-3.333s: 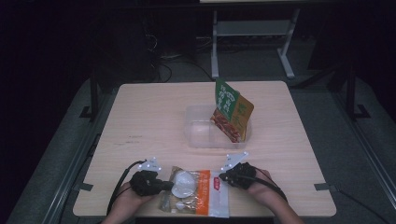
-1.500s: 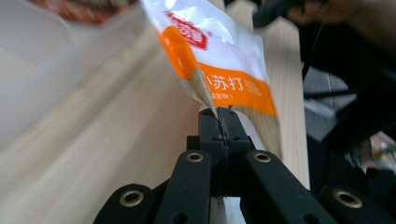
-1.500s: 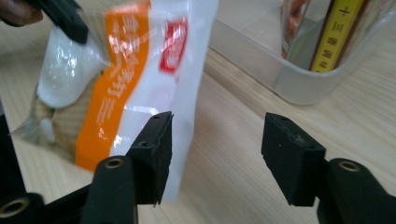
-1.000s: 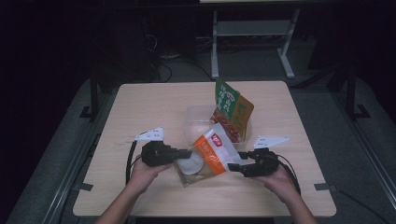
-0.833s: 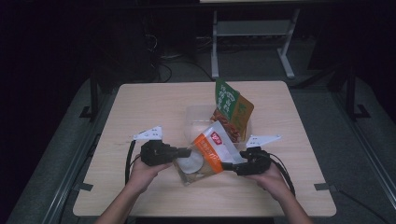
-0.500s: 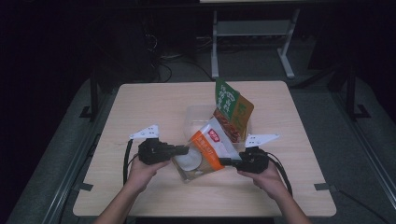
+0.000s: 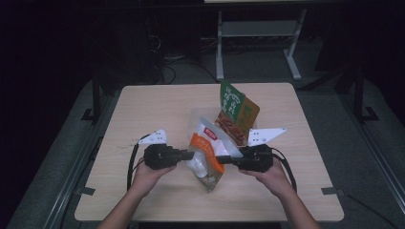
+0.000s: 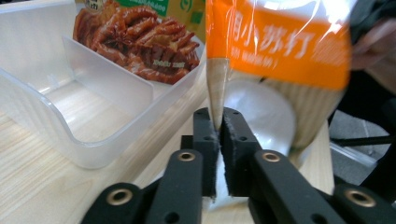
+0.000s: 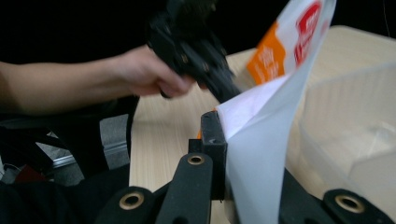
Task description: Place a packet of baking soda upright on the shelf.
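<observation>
Left hand-held gripper [image 7: 190, 155] clamped on snack bag [image 7: 205, 153] edge, jaws just eased slightly. Right hand-held gripper [image 7: 220, 160] pinched tight on opposite edge. Clear bin [image 8: 70, 93] just beyond, on tabletop [image 7: 153, 109].

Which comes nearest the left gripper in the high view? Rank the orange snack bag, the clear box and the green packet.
1. Orange snack bag: clamped in the left gripper, right beside it.
2. Clear box: behind the bag, mid-table.
3. Green packet: farthest, standing at the box's right end.
</observation>
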A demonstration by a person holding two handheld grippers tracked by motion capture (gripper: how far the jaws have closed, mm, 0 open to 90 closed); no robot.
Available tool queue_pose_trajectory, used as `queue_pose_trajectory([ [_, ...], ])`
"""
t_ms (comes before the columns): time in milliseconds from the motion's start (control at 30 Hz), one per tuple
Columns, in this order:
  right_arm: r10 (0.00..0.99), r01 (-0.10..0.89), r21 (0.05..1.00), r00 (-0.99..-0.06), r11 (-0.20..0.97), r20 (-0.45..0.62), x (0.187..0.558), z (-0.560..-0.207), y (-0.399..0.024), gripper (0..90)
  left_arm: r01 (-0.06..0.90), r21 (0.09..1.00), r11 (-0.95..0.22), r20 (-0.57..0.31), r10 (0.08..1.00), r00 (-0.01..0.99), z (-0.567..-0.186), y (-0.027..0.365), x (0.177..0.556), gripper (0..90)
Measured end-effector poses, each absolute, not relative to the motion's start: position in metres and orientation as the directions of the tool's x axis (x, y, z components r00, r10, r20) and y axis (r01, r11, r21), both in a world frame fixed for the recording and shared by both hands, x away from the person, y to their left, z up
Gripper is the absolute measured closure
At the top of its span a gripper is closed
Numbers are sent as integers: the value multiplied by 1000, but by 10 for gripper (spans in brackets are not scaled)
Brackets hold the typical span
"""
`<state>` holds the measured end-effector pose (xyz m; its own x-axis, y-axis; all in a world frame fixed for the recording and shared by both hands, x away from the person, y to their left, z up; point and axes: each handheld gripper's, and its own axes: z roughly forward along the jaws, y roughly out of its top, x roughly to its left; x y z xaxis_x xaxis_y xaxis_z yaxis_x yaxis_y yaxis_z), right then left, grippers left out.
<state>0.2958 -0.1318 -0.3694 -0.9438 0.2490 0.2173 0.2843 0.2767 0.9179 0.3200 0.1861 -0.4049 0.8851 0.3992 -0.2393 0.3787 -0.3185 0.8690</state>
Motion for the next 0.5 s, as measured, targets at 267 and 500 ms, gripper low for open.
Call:
queue_pose_trajectory([
  [267, 256, 259, 943, -945, 208, 203, 305, -344, -133, 900, 385, 845, -373, -197, 452, 870, -404, 193, 320, 510],
  [500, 323, 233, 949, -933, 214, 157, 322, -313, -131, 900, 400, 825, -399, -185, 478, 859, -414, 206, 308, 399],
])
